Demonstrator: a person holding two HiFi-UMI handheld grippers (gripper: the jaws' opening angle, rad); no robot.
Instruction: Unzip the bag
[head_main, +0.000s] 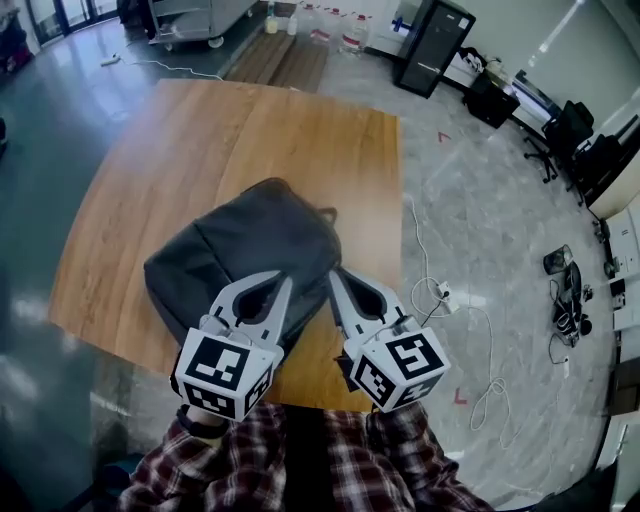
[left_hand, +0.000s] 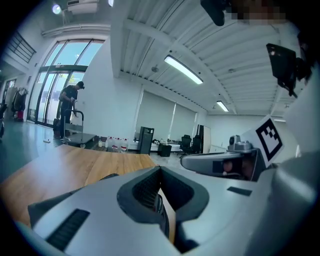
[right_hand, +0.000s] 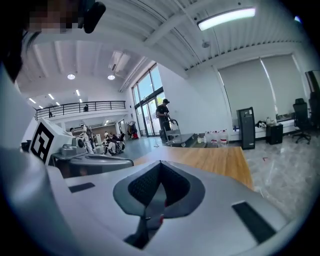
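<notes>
The head view looks steeply down from high above the table (head_main: 200, 140), with the left gripper (head_main: 283, 281) and right gripper (head_main: 333, 272) close below it at 6 o'clock; the left gripper view sits right behind its own jaws, facing nearly level along the tabletop, the right gripper at 3 o'clock; the right gripper view sits equally near its jaws, facing likewise, the left gripper at 9 o'clock; both gripper views share the table's far end, the black cabinet (left_hand: 145, 140) and the person (left_hand: 67, 107) by the glass doors (left_hand: 52, 85).
</notes>
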